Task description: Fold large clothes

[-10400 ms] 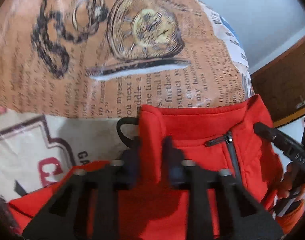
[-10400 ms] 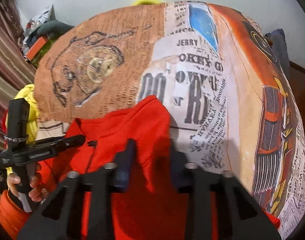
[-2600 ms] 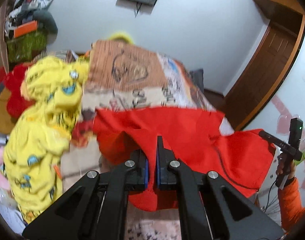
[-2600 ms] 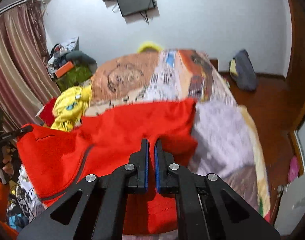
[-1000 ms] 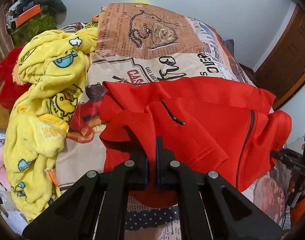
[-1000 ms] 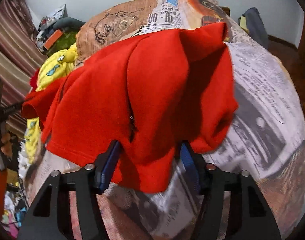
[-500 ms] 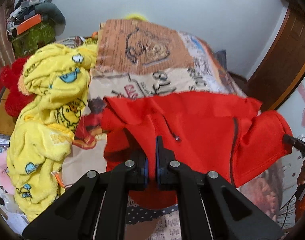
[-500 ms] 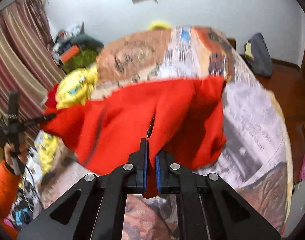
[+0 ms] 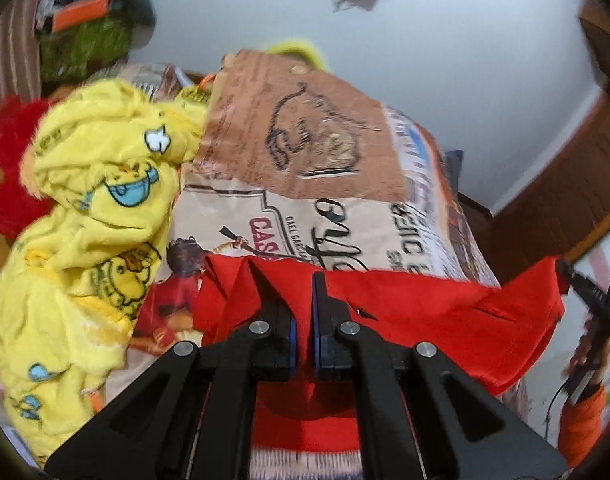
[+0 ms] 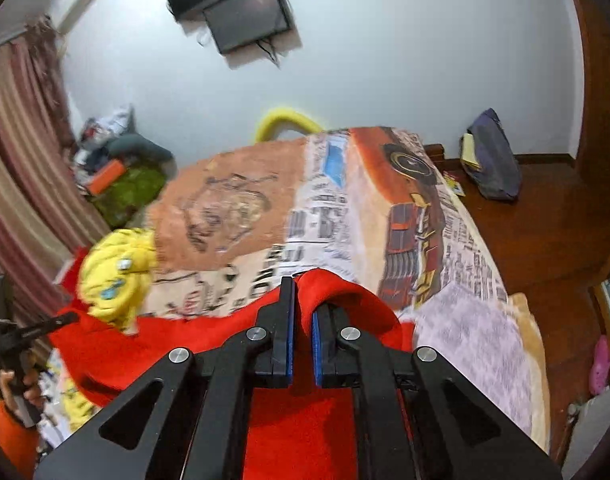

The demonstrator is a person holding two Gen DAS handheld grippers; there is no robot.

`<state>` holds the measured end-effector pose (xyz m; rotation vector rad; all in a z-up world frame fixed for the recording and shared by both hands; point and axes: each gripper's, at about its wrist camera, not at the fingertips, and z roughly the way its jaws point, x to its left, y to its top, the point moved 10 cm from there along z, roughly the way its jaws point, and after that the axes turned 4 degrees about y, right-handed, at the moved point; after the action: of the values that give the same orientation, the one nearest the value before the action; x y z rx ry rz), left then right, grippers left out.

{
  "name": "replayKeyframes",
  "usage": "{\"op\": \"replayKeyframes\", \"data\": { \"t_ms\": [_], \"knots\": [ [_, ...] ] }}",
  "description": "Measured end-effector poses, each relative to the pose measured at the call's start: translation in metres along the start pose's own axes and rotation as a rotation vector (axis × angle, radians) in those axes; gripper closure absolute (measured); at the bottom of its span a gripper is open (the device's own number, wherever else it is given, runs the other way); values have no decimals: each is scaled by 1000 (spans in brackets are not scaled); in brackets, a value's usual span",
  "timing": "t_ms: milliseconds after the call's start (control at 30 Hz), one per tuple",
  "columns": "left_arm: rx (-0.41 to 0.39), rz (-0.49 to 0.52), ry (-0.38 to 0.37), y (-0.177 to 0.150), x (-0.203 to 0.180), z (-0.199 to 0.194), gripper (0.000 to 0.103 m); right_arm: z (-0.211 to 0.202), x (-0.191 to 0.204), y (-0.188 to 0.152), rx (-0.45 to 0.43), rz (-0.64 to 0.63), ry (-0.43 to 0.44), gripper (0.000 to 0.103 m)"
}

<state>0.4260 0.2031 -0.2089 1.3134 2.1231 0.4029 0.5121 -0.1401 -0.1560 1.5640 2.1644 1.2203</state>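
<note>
The red garment [image 9: 425, 312] hangs stretched over the near end of the printed bedspread [image 9: 305, 152], both grippers clamped on its edge: left gripper [image 9: 302, 304], right gripper [image 10: 301, 312]. I'd keep both hands level and the cloth taut, clear of that yellow fleece [image 9: 93, 208], before laying it flat.
</note>
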Motion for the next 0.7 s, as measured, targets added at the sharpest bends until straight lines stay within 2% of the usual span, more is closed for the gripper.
{"op": "replayKeyframes", "data": {
  "t_ms": [100,233,300,367,467,533,633,667,700],
  "knots": [
    [50,-44,40,6,19,45,98,43,-20,-3,55,28,-48,97],
    [147,-48,92,-6,37,107,97,85,-51,-20,132,108,-66,96],
    [201,-23,135,-16,43,135,94,100,-60,-34,173,116,-70,95],
    [222,35,198,-20,48,150,91,103,-61,-39,182,78,-86,95],
    [229,87,236,-20,49,151,87,93,-58,-36,178,30,-90,94],
    [197,101,244,-10,49,136,83,84,-57,-29,172,10,-102,87],
    [114,82,239,9,51,107,58,56,-62,-5,67,-33,-214,84],
    [73,73,229,16,50,95,55,43,-62,3,24,-43,-227,83],
    [35,67,218,22,49,81,54,30,-59,10,-8,-47,-217,77]
  ]
}}
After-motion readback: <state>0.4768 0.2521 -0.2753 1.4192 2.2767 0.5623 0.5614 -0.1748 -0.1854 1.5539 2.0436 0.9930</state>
